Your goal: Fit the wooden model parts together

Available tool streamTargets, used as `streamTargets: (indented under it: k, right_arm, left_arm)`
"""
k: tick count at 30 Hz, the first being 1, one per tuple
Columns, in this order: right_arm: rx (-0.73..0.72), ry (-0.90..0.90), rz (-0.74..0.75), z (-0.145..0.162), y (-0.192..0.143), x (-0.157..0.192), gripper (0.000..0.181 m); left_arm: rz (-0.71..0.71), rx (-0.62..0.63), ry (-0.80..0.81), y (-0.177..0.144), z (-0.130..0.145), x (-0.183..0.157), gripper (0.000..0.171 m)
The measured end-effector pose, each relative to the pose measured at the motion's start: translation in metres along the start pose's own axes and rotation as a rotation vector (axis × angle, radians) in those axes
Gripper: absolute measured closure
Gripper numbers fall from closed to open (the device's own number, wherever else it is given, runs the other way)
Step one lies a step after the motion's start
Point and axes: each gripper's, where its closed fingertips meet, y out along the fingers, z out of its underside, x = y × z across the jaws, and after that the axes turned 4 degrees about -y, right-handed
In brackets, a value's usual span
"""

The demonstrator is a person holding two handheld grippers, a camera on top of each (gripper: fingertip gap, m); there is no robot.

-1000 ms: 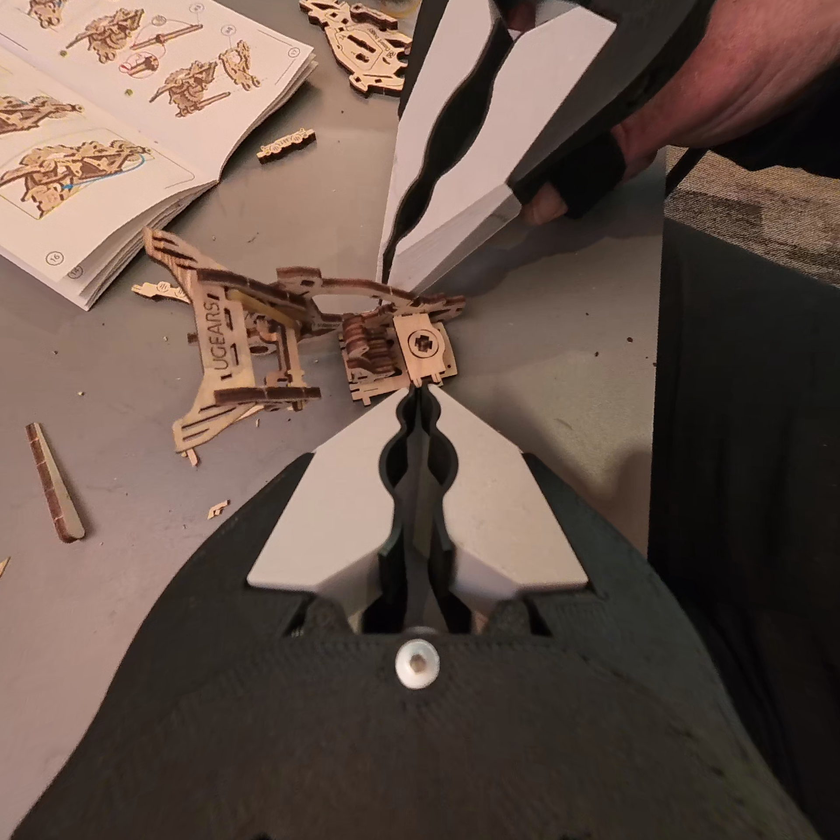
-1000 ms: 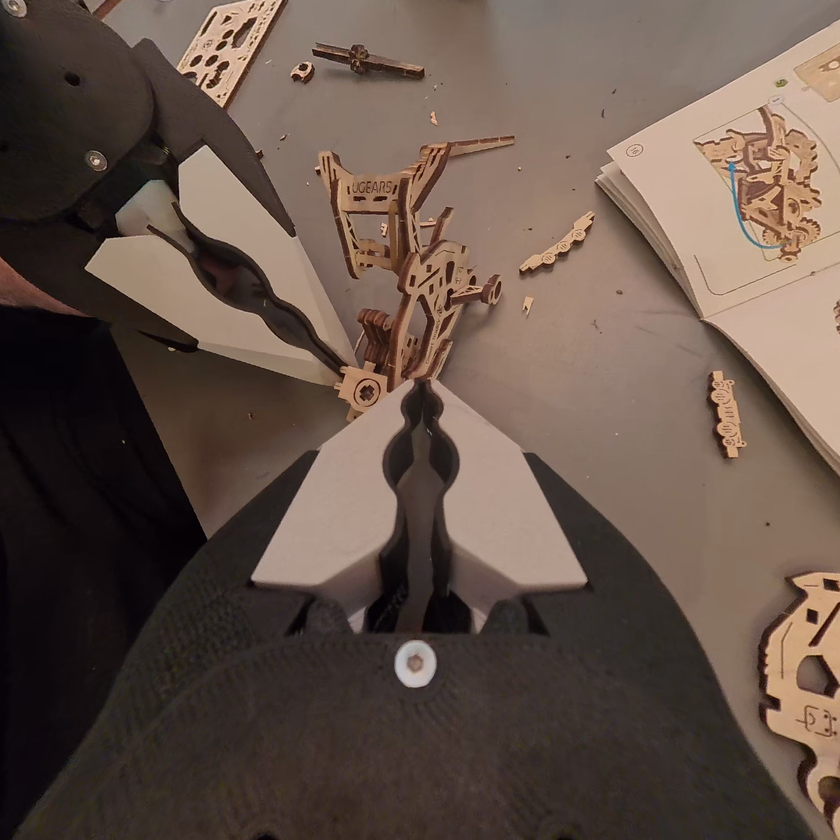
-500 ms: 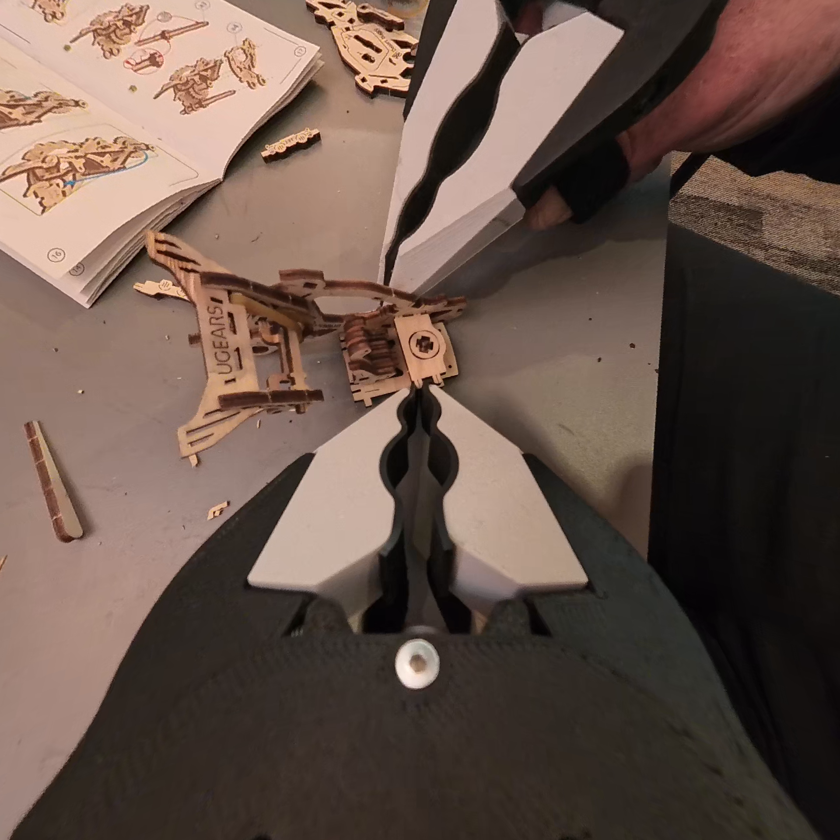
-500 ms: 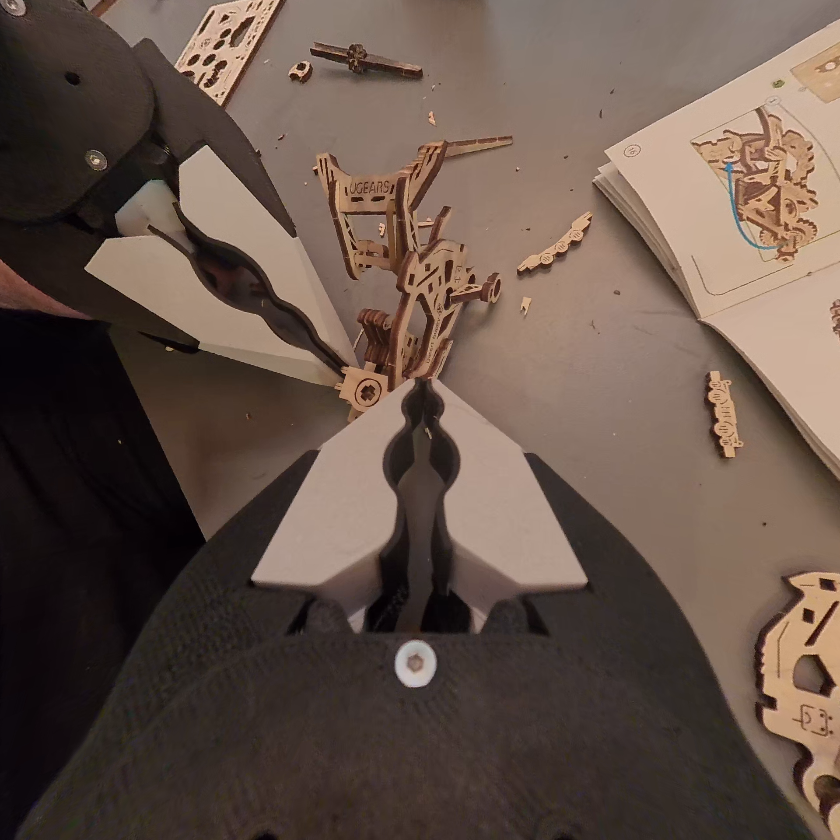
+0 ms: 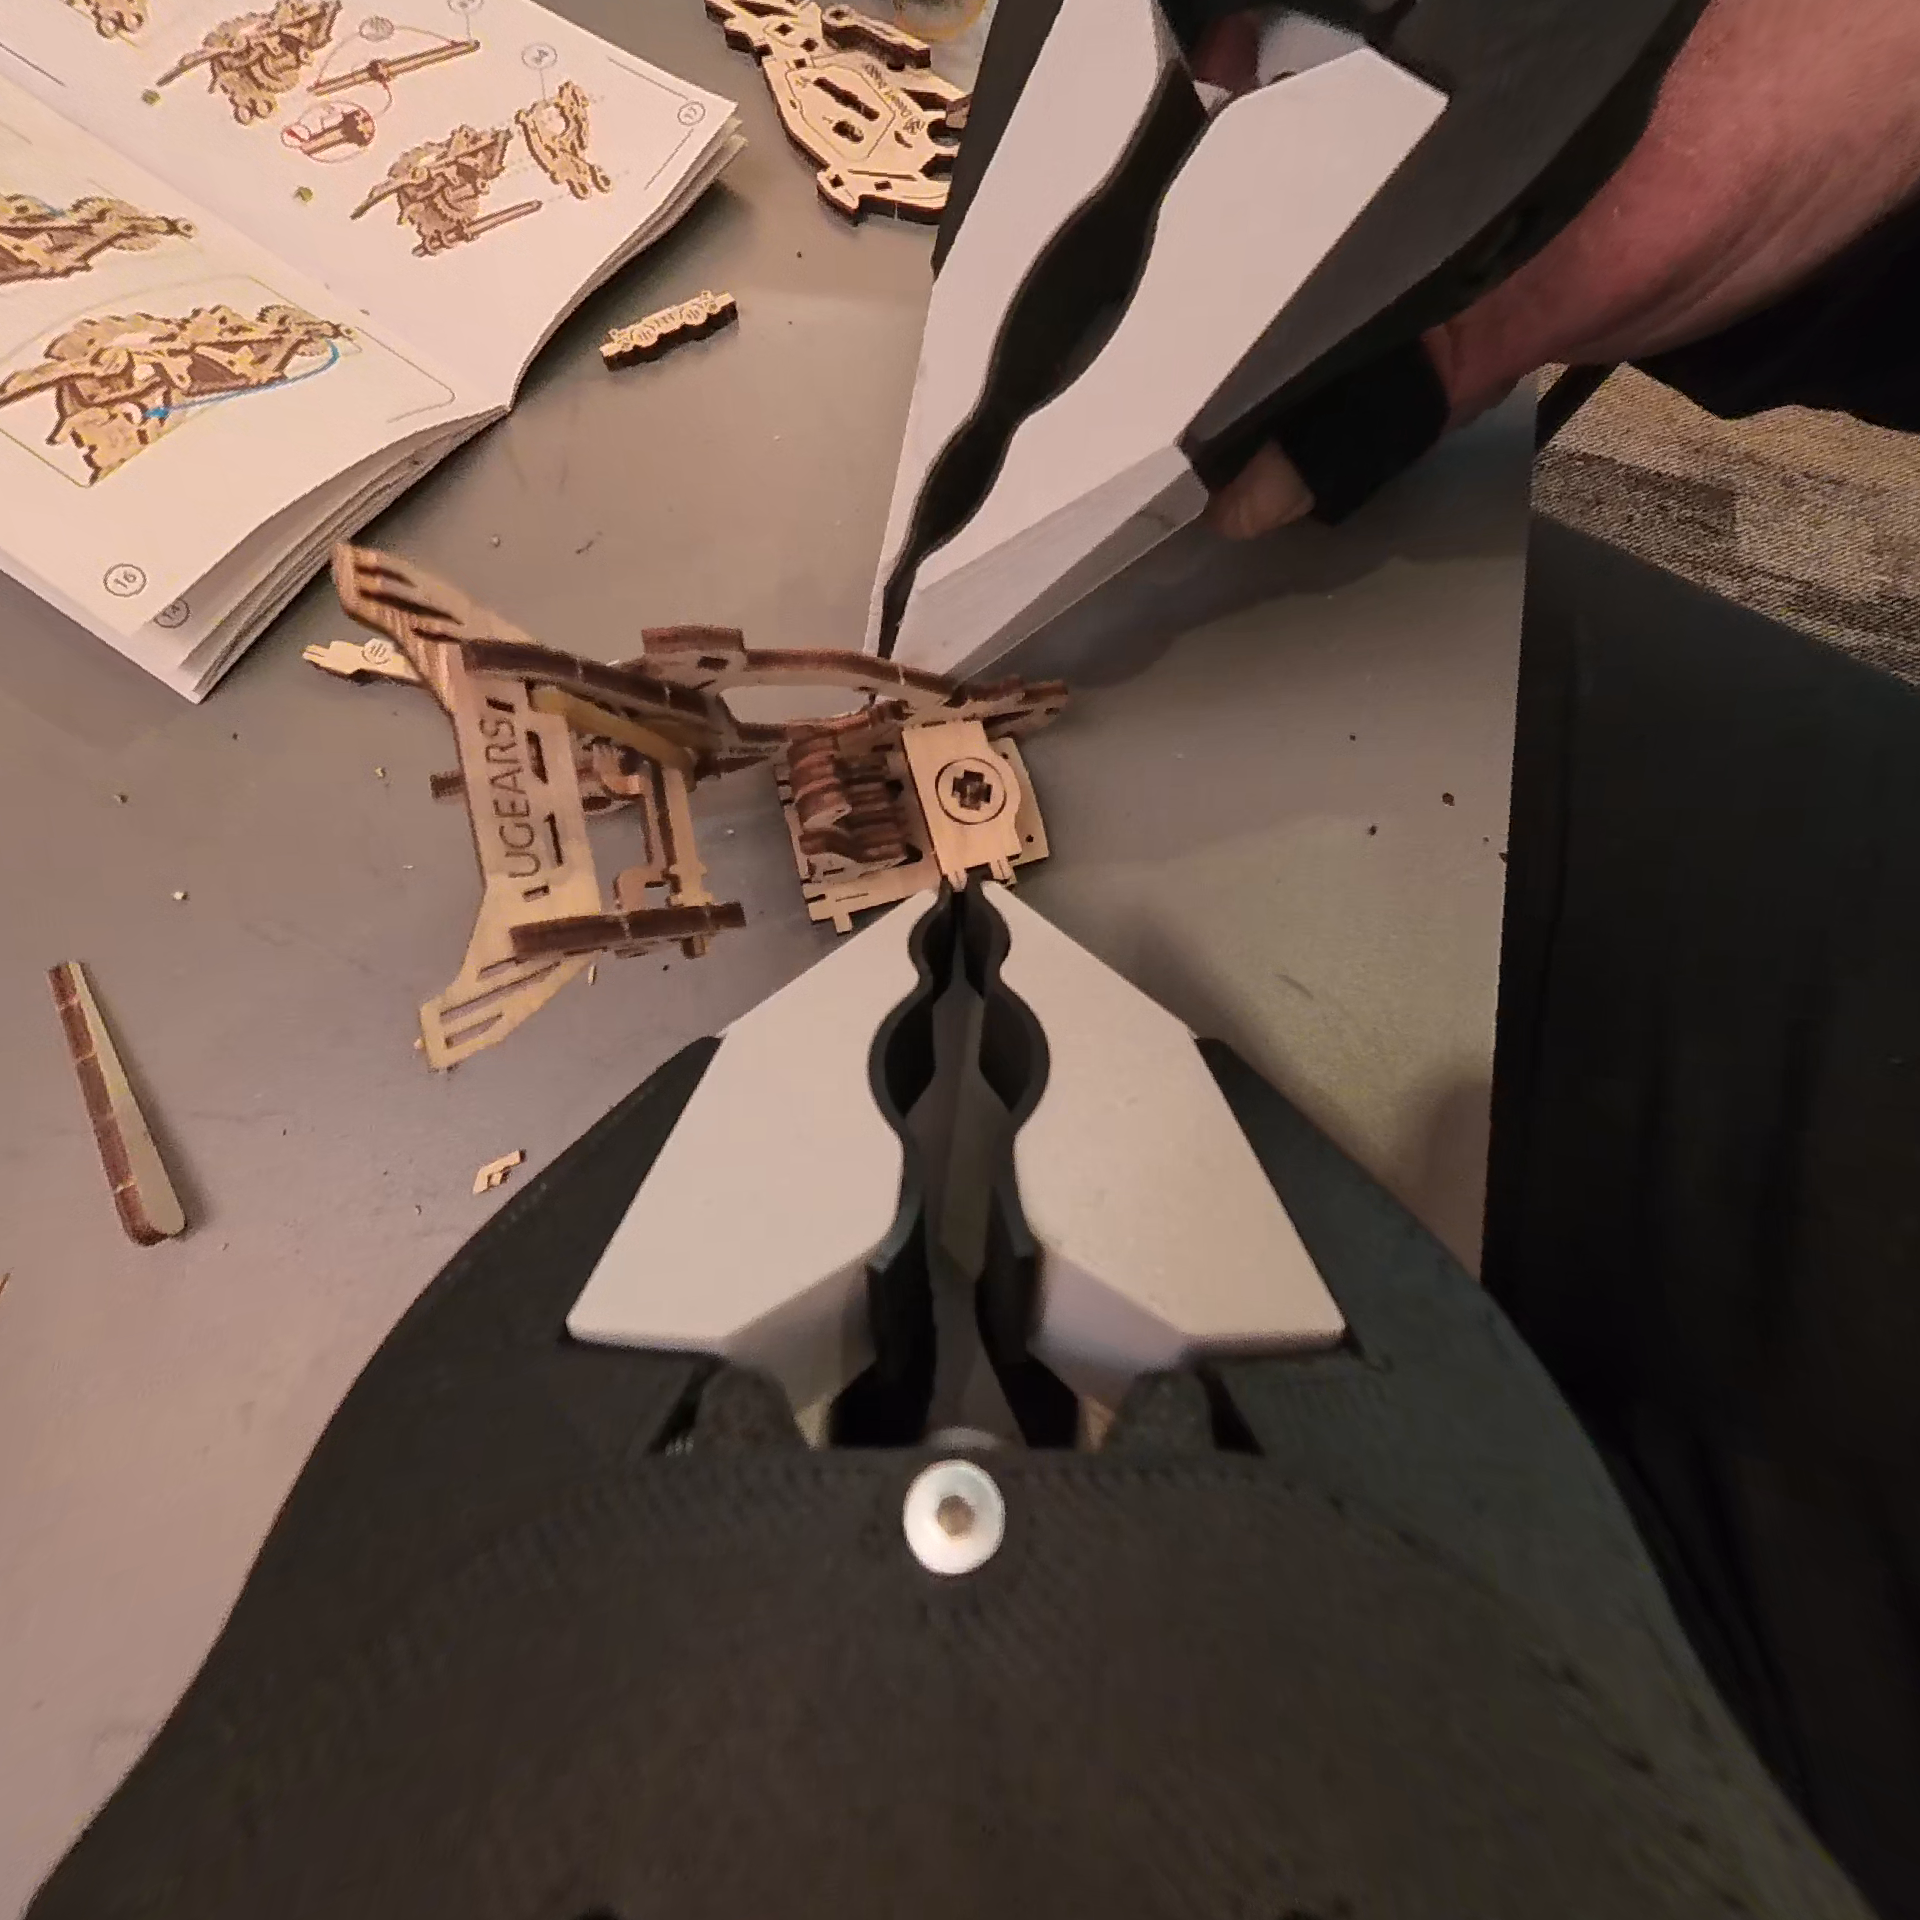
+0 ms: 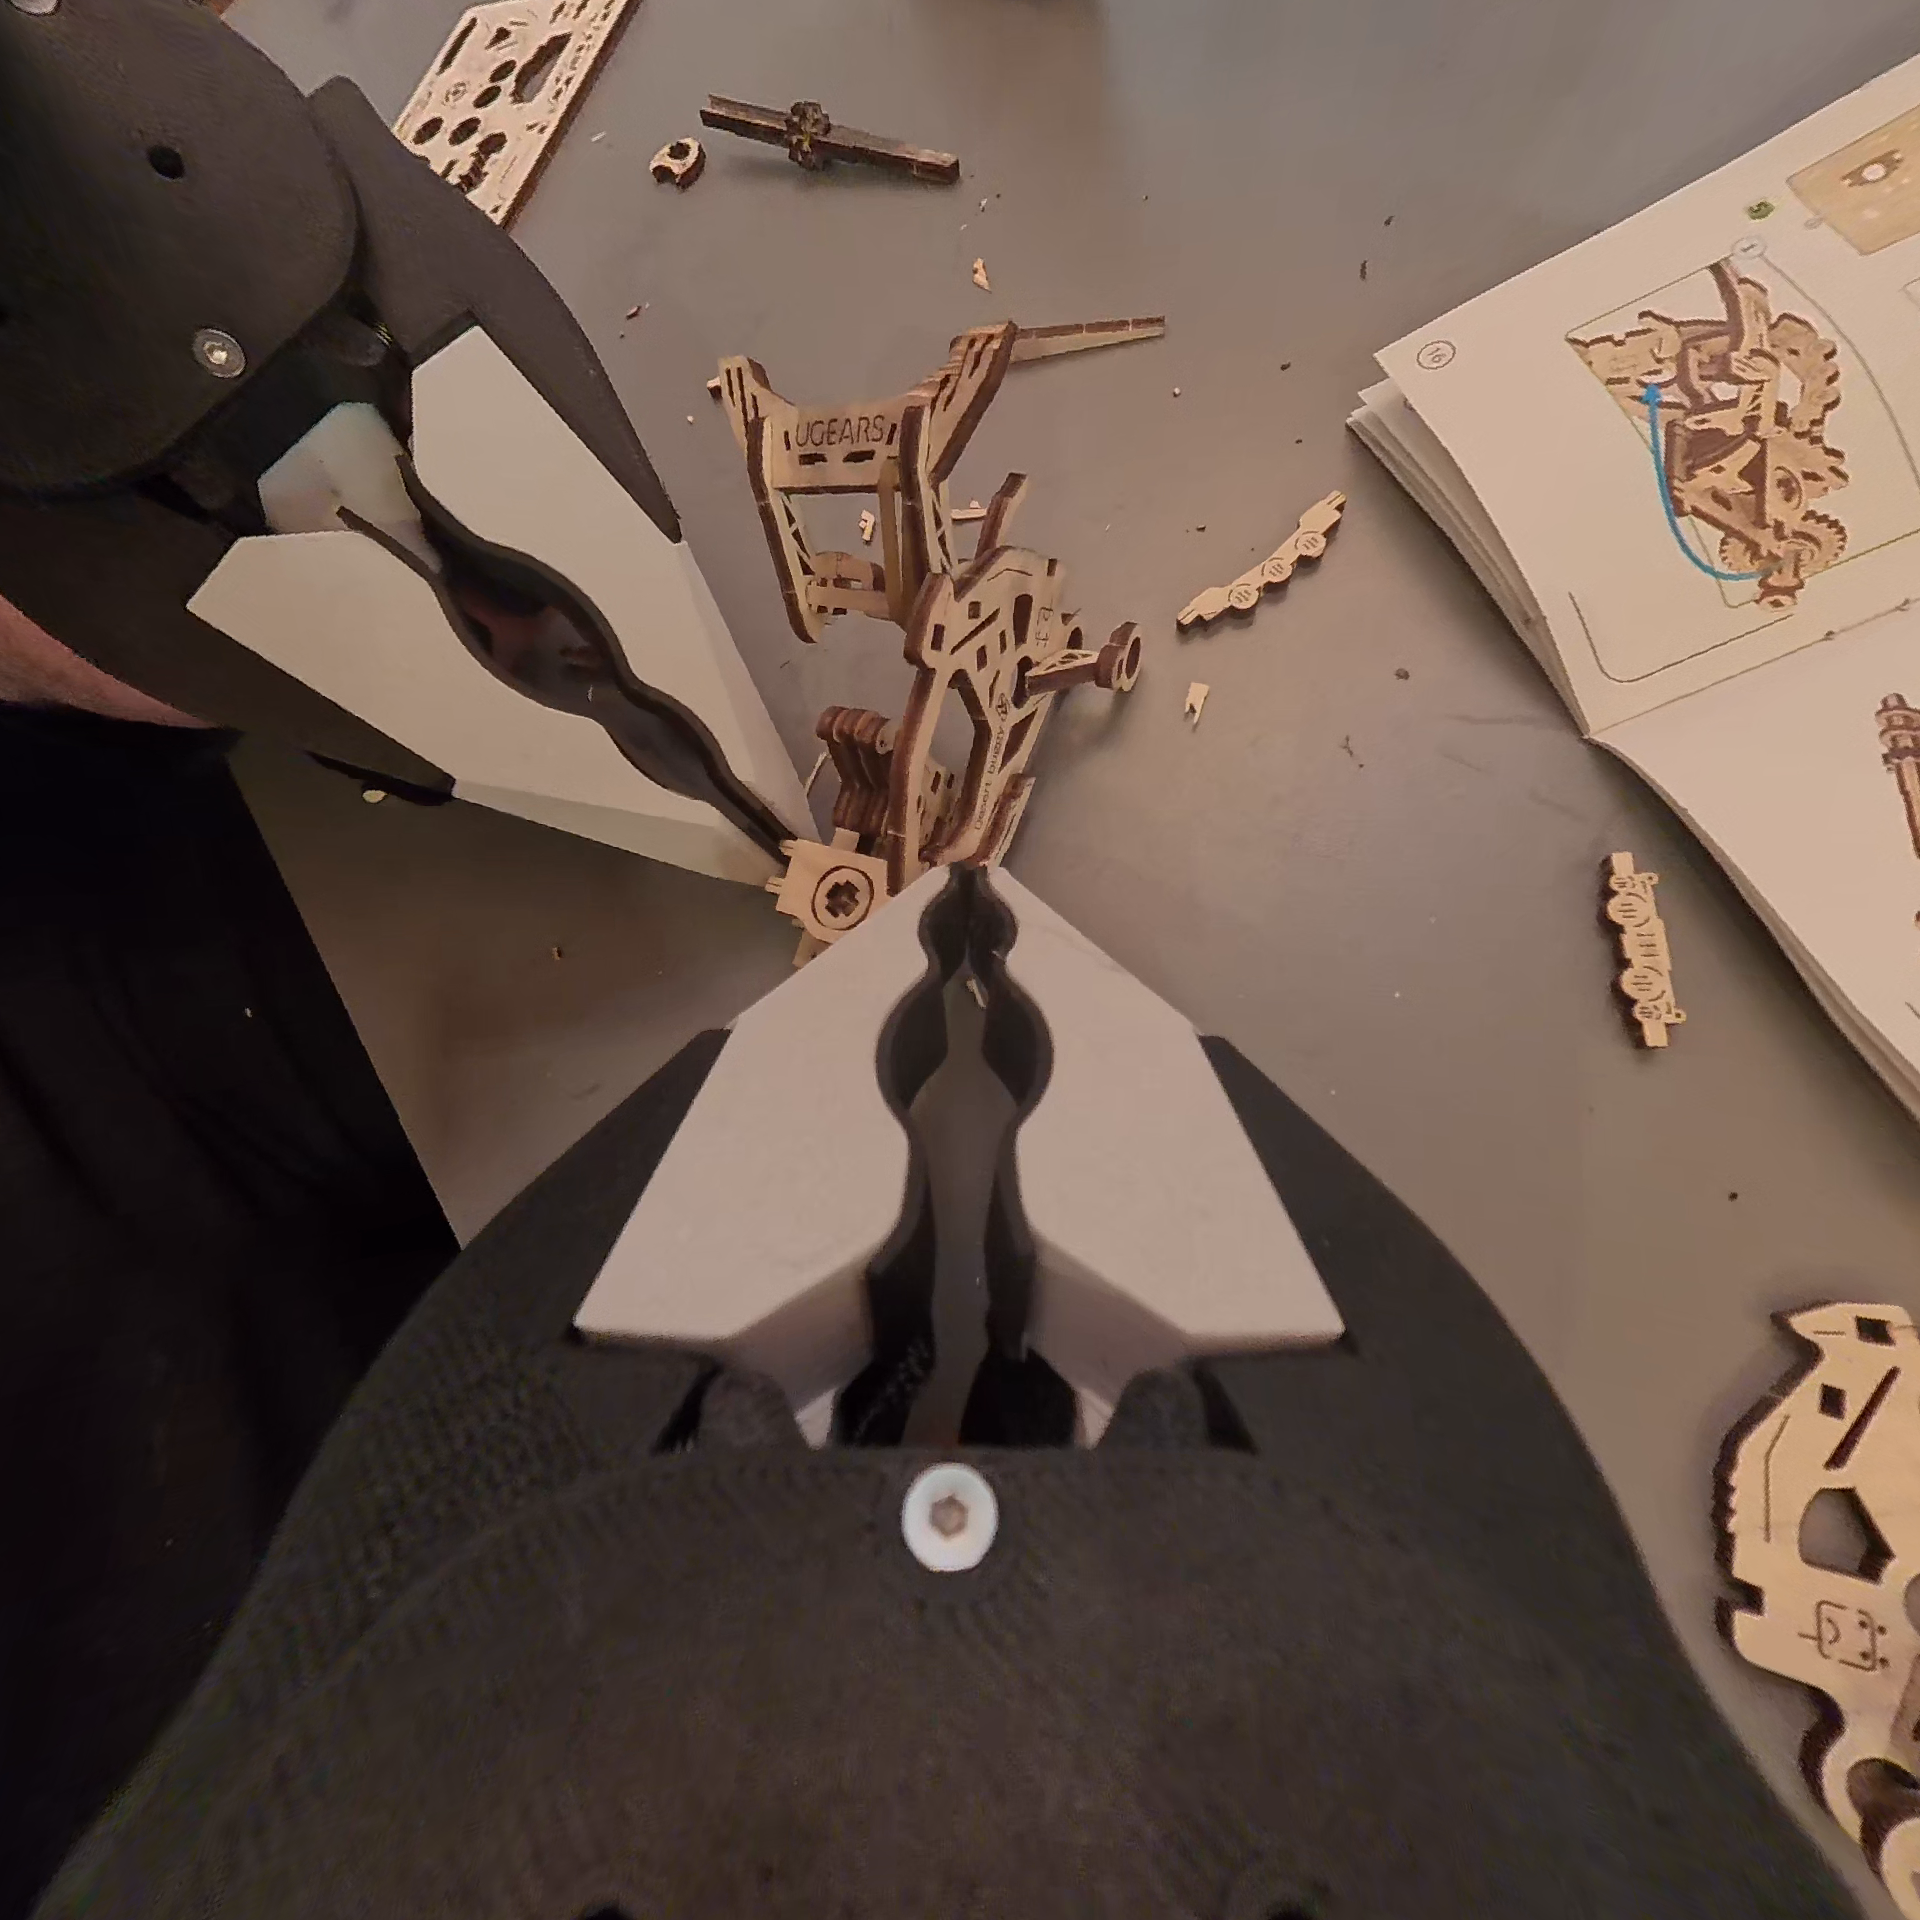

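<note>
The grey counter (image 5: 312, 1039) carries an open instruction booklet (image 5: 260, 312) with printed assembly drawings and circled page numbers. The half-built wooden model (image 5: 644, 790) sits mid-counter between both tools; its cross panel bears an engraved brand word and its side plate more fine lettering. The left gripper (image 5: 958, 891) has its jaws clenched on the tab of the model's square end plate (image 5: 971, 805), which has a cross-shaped hole. The right gripper (image 6: 964, 881) has its jaws clenched on the lower edge of the model's side plate (image 6: 987, 665). A cut-out sheet part (image 6: 1829, 1538) lies at the near right, a tapered stick (image 5: 109, 1101) to the left, and a small notched strip (image 6: 1642, 945) beside the booklet.
</note>
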Motion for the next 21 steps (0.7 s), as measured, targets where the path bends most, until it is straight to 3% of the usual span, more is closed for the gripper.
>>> streamTargets:
  k: [13,17,21]
  right_arm:
    - [-0.024,0.011,0.036,-0.0032,-0.0014,-0.0050,0.181]
    - [-0.056,0.116,-0.031,-0.0065,-0.0056,-0.0085,0.181]
    - [-0.028,0.088,-0.057,-0.0038,-0.0060,-0.0096,0.181]
  left_arm:
    - [-0.024,-0.012,0.002,0.0016,-0.0023,0.0019,0.171]
    - [-0.029,-0.003,0.029,0.0065,-0.0041,-0.0004,0.171]
    - [-0.022,-0.008,0.028,0.0066,-0.0054,-0.0006,0.171]
